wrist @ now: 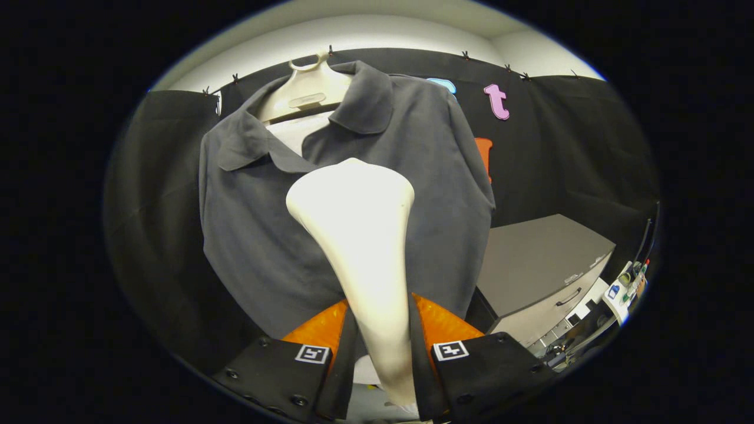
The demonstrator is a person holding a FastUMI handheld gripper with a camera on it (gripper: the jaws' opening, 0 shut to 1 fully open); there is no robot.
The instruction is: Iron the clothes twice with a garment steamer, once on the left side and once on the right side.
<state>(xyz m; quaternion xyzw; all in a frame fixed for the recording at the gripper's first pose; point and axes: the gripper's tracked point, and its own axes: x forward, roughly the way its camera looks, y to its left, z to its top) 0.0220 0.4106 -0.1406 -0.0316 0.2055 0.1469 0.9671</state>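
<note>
A dark grey collared shirt (406, 194) hangs on a white hanger (306, 88) in front of the black booth wall, with a white lining showing at the open neck. My gripper (382, 344) is shut on the neck of a white garment steamer (359, 235). The steamer's wide head rises beyond the fingers and stands before the middle of the shirt's chest, just below the collar. Whether the head touches the cloth I cannot tell.
A grey cabinet (542, 265) with drawers and handles stands to the right of the shirt, lower down. Beyond it at the far right lies some small coloured equipment (627, 285). Black cloth hangs behind and to the left of the shirt.
</note>
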